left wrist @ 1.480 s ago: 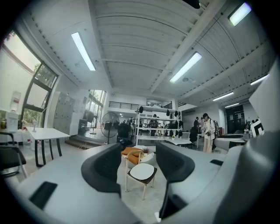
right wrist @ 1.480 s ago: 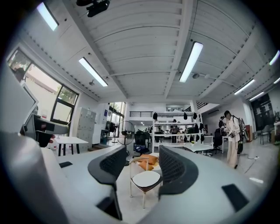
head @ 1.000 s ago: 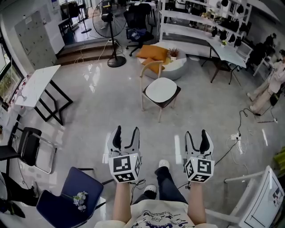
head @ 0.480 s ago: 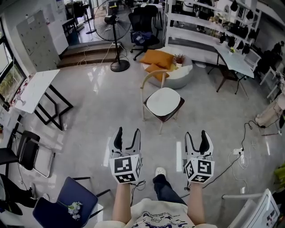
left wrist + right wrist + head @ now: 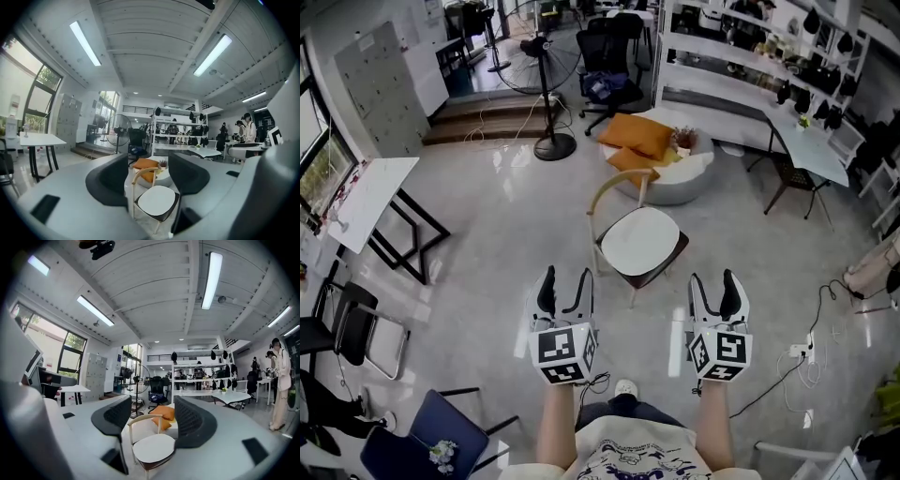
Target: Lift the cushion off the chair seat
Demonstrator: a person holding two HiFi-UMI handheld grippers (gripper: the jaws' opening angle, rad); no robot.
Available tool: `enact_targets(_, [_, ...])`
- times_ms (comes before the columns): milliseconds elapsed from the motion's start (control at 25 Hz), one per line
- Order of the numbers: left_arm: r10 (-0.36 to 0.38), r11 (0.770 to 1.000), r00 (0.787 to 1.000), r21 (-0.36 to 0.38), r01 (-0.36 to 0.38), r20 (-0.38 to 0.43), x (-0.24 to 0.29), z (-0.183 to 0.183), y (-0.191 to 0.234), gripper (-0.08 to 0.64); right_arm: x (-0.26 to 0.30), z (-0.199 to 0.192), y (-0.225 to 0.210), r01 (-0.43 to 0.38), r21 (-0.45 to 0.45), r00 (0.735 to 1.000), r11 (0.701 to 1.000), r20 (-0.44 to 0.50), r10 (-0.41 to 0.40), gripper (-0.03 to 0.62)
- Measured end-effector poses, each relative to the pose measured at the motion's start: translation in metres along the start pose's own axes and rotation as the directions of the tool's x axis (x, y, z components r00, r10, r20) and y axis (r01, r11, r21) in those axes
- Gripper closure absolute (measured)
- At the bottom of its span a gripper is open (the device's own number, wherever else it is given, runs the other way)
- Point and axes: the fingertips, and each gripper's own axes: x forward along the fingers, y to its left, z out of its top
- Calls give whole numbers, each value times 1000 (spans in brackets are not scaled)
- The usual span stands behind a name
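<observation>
Lying flat on the chair seat (image 5: 667, 260), a pale rounded cushion (image 5: 641, 240).

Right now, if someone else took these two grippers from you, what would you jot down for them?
Left gripper: open, empty, held in the air short of the chair.
Right gripper: open, empty, likewise.
The white cushion lies on the seat of the wooden chair, which stands on the floor straight ahead.
Done: nothing yet; neither gripper touches the cushion.
To do: step up to the chair, grip the cushion's edge, lift it off the seat.
</observation>
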Motion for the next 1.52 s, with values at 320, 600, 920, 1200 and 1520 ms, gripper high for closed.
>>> enact_targets(320, [14,1000,999,13,-13,-39,74,-5,-4,298,75,-15,-29,-10,31,999,999,-31,11,302])
enact_targets(600, [22,1000,998,17,-21,-55,153,-12,4,298,151,-29,-50,-11,38,999,999,-48,13,302])
enact_targets(920, [-13,1000,998,21,14,-57,274,-2,25,298,267,-30,-62,10,34,999,999,-49,-8,302])
enact_targets(1200, [-45,999,997,21,47,-69,392,19,55,298,382,-17,-66,32,28,998,999,-60,-30,301])
enact_targets(1520, [-86,996,988,7,88,-127,493,3,67,298,473,-36,-80,68,33,992,997,-111,-64,291])
